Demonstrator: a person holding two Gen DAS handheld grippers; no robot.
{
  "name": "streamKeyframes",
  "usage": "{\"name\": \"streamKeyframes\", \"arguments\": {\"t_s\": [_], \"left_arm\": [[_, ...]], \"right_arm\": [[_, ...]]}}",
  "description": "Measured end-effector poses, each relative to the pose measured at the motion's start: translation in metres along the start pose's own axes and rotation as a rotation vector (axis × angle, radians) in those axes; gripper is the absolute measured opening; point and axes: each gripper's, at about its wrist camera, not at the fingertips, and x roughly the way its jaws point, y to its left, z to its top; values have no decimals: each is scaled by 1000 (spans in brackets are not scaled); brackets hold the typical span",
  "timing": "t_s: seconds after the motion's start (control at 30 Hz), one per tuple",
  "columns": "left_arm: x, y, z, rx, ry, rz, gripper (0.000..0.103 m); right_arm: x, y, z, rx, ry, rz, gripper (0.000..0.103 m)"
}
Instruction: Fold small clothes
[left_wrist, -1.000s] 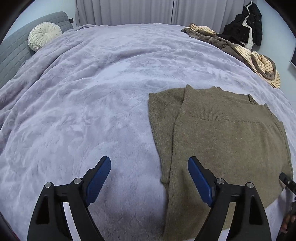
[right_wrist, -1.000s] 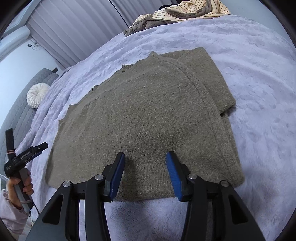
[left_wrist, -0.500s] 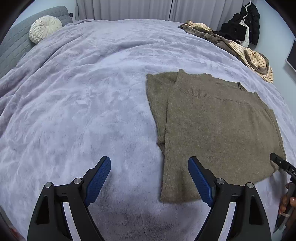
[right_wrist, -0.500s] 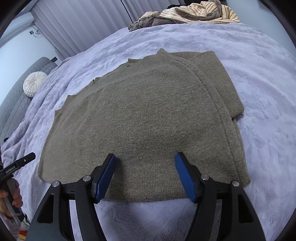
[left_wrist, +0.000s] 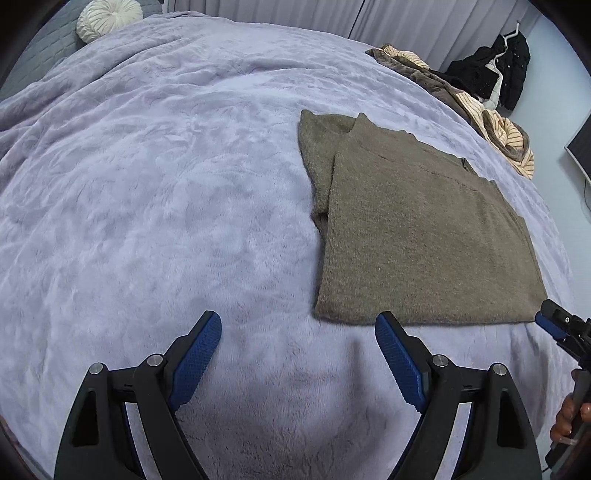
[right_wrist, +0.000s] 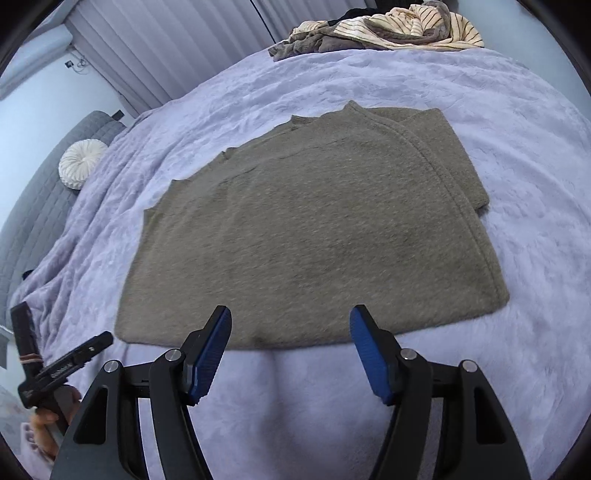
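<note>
An olive knit sweater (right_wrist: 310, 229) lies flat and partly folded on the lavender blanket (left_wrist: 155, 192). The right gripper (right_wrist: 290, 349) hangs with its jaws spread wide and nothing between them, having just opened further; the sweater's near hem runs just beyond its blue fingertips (right_wrist: 362, 325). The left gripper (left_wrist: 297, 354) is also wide apart and empty, over bare blanket, with the sweater's near corner just ahead of its right-hand finger (left_wrist: 395, 350).
</note>
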Motion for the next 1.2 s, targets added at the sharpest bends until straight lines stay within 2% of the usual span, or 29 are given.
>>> {"name": "streamKeyframes", "arguments": {"t_s": [0.1,0.17,0.2,0.27,0.37,0.5,0.67,0.83,0.97,1.2], "left_arm": [[0,5,-14,-39,11,-21,86],[2,6,-22,-42,19,-33,101],[0,6,-27,-35,2,-30,103],[-4,6,-32,-13,-29,-17,103],[-7,9,-35,-22,-48,-40,103],[-4,27,-36,-84,-27,-88,103],[1,35,-43,-93,-18,-138,103],[4,33,-48,-59,-32,-128,103],[6,31,-49,-56,-34,-115,103],[7,31,-49,-29,-26,-121,103]], "right_arm": [[0,10,-14,12,32,42,70],[3,17,-24,9,59,57,70],[5,20,-29,6,73,63,70],[10,28,-39,-2,101,69,70],[16,37,-47,-1,130,87,70],[23,52,-49,-7,146,114,70],[39,71,-45,40,174,212,70],[66,92,-39,121,214,329,70],[92,109,-34,136,240,342,70],[122,112,-29,237,270,371,70]]}}
